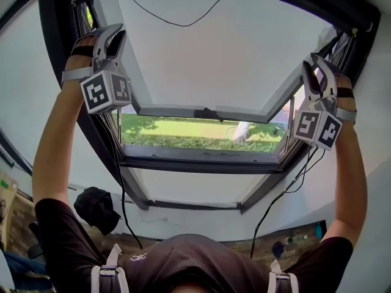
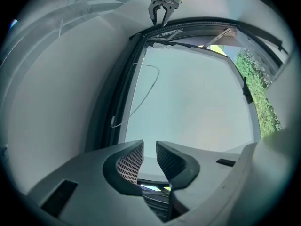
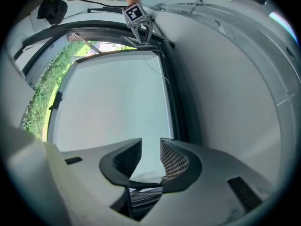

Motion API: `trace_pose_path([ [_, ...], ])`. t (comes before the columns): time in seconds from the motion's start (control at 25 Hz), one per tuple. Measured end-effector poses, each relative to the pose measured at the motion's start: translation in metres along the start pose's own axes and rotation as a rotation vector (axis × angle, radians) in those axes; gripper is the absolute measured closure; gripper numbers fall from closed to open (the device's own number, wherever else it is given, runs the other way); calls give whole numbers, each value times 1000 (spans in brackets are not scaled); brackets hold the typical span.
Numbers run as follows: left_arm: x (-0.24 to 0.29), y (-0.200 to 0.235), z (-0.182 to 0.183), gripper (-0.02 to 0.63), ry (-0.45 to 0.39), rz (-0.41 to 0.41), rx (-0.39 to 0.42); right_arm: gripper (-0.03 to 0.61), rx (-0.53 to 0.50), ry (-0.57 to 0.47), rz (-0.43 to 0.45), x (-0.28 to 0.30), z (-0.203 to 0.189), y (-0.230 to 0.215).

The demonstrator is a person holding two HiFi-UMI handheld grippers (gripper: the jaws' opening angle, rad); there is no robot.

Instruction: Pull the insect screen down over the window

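Reaching overhead, both bare forearms run up either side of the roof window (image 1: 201,112), elbows slightly bent, with black short sleeves at the shoulders. The left arm (image 1: 52,145) rises almost straight. Its hand is strapped into the left gripper (image 1: 115,35) at the frame's upper left corner, and the marker cube (image 1: 105,91) faces the head camera. The right arm (image 1: 354,188) mirrors it, holding the right gripper (image 1: 313,63) against the frame's right side with its marker cube (image 1: 316,129) tipped slightly inward.

The insect screen bar (image 3: 84,26) lies along the top edge of the window frame, at the far end from the open gap. Across the glass, each gripper appears small at one end of that bar, with its fingers astride it.

In the left gripper view the jaws are drawn in to a narrow slot. The ribbed pads (image 2: 131,164) face each other, and a thin dark strip crosses low in the slot. The right gripper view shows the same narrow slot, again with a dark strip low across it and a small pale patch above the strip. Both grippers read as clamped on the bar.

The glass sash is tilted open at its lower edge, and grass (image 1: 183,133) and a pale trunk (image 1: 243,130) show through the gap. A thin black cable (image 1: 177,22) hangs in a loop across the upper glass.
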State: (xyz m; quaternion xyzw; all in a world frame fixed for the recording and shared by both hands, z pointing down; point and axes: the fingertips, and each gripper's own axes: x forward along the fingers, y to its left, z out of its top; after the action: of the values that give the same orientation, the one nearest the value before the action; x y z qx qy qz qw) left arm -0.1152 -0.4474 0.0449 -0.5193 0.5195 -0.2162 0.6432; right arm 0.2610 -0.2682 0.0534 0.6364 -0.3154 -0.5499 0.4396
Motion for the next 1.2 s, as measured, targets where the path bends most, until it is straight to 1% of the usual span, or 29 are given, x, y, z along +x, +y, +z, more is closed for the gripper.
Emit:
trace_pose_path([
  [0.08, 8, 21, -2, 515, 0, 29, -10, 449, 1, 14, -20, 9, -2, -21],
  [0.16, 15, 40, -3, 541, -13, 57, -34, 451, -4, 31, -40, 19, -7, -40],
  [0.24, 20, 56, -3, 546, -20, 80, -37, 451, 7, 47, -51, 27, -13, -57],
  [0.32, 25, 69, -5, 551, -14, 86, -27, 451, 51, 47, -31, 33, -17, -68],
  [0.36, 28, 74, -8, 549, -6, 75, -24, 451, 80, 41, -11, 37, -17, -71],
  [0.48, 39, 83, -18, 538, 25, -4, -48, 451, 164, 35, 50, 48, -20, -79],
  [0.56, 45, 88, -23, 537, 46, -60, -68, 451, 188, 47, 74, 56, -23, -85],
  [0.64, 51, 92, -26, 537, 54, -94, -72, 453, 187, 64, 97, 62, -26, -89],
  [0.72, 54, 96, -23, 534, 48, -112, -69, 453, 195, 65, 125, 68, -28, -92],
  [0.8, 55, 95, -21, 534, 50, -139, -46, 451, 207, 66, 147, 74, -29, -95],
  [0.92, 60, 86, -26, 554, 92, -211, -9, 453, 204, 85, 166, 83, -32, -97],
  [1.0, 66, 83, -29, 554, 114, -264, -22, 459, 196, 104, 171, 87, -36, -96],
  [1.08, 70, 82, -26, 554, 121, -313, -52, 462, 191, 138, 172, 90, -46, -94],
  [1.16, 70, 83, -24, 557, 125, -342, -63, 498, 167, 173, 166, 93, -56, -95],
  [1.2, 69, 83, -23, 557, 127, -346, -51, 511, 155, 182, 165, 95, -59, -95],
])
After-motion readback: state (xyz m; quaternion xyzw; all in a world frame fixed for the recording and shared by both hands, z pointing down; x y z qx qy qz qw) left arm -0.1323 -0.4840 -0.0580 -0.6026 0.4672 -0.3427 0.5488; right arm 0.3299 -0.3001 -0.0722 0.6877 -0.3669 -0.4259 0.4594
